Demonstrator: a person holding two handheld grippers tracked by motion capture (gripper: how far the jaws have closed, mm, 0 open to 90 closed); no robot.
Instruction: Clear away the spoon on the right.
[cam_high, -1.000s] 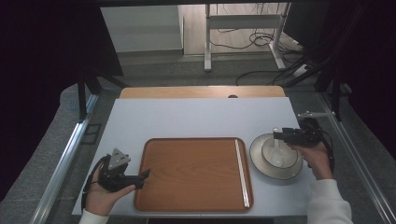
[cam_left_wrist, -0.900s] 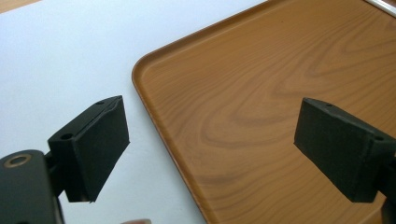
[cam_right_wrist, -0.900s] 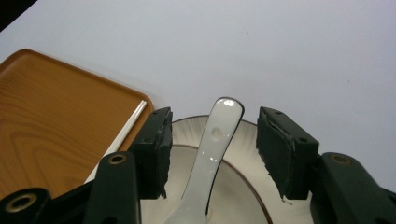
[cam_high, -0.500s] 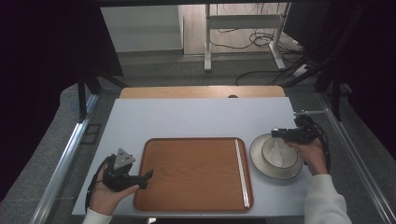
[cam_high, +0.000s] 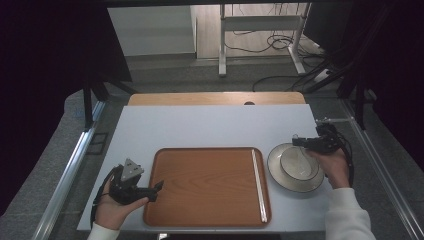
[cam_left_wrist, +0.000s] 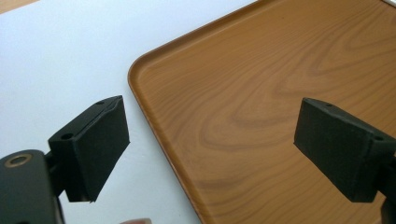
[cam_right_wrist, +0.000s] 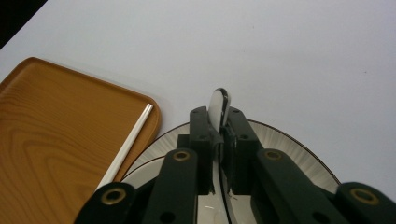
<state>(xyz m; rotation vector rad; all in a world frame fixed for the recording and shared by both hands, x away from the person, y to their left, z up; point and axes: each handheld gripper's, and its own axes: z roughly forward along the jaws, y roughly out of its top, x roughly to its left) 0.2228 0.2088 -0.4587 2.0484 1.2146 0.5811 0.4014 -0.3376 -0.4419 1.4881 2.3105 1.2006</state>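
Bowl (cam_high: 299, 162) sits inside the ribbed plate (cam_high: 280, 175) just right of the wooden tray (cam_high: 205, 185). Right gripper (cam_right_wrist: 219, 140) has just been closing and now pinches the bowl's far rim (cam_right_wrist: 219, 105) between its pads. Left gripper (cam_left_wrist: 212, 149) hangs open over the tray's near-left corner. Lift straight up, keeping the rim seated deep so the plate stays put

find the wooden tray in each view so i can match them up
high view: wooden tray at lower centre, on the white table.
left gripper view: it covers the centre and right, with a rounded corner at upper middle.
right gripper view: at the left edge.
shared landmark: the white table around it; the white stick on the tray's edge also shows in the right gripper view.
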